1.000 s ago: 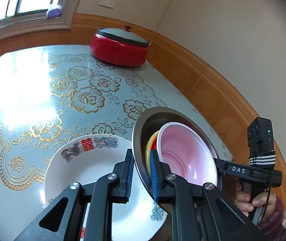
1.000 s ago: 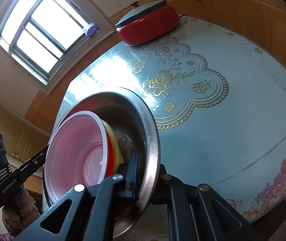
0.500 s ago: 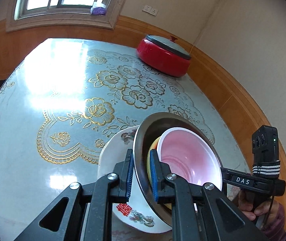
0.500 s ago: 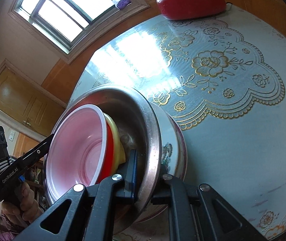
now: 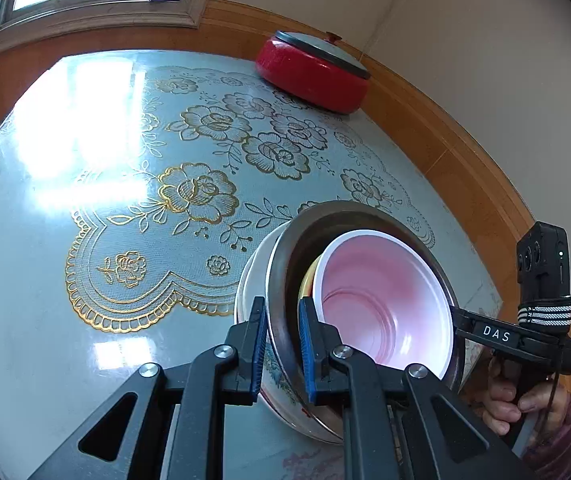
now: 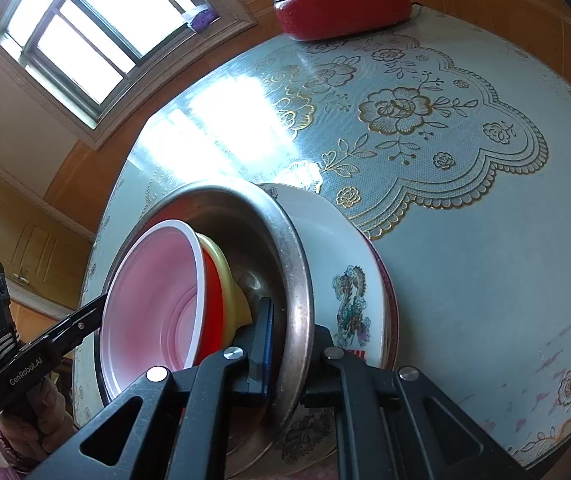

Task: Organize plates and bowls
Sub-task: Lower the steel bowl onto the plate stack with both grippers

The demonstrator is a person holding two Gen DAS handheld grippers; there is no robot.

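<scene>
Left tongs [image 5: 281, 344]: I see them closed tight on the near rim of the steel bowl [image 5: 285, 320], one blue pad outside the wall, one inside.
Right tongs [image 6: 289, 344]: I see them clamped on the opposite rim of the same steel bowl [image 6: 297, 280], inner pad against the inside wall; the outer pad is hidden behind the rim.
Steel bowl: I hold it tilted, between both tongs, its underside close over the white plate; I cannot tell if they touch.
Pink bowl [image 5: 381, 300]: nested inside the steel bowl, white rim toward the camera.
Red bowl [image 6: 211, 300]: under the pink bowl, inside the steel bowl.
Yellow bowl [image 6: 231, 292]: lowest of the three, against the floor of the steel bowl.
White plate [image 6: 341, 264]: flat on the bench [image 5: 85, 240], just under the steel bowl, flower prints on its border.
Red cooker [image 5: 313, 72]: at the far edge of the bench, well apart from the steel bowl.
Hand [image 5: 513, 400]: beside the steel bowl, around the grip of the right tongs.
</scene>
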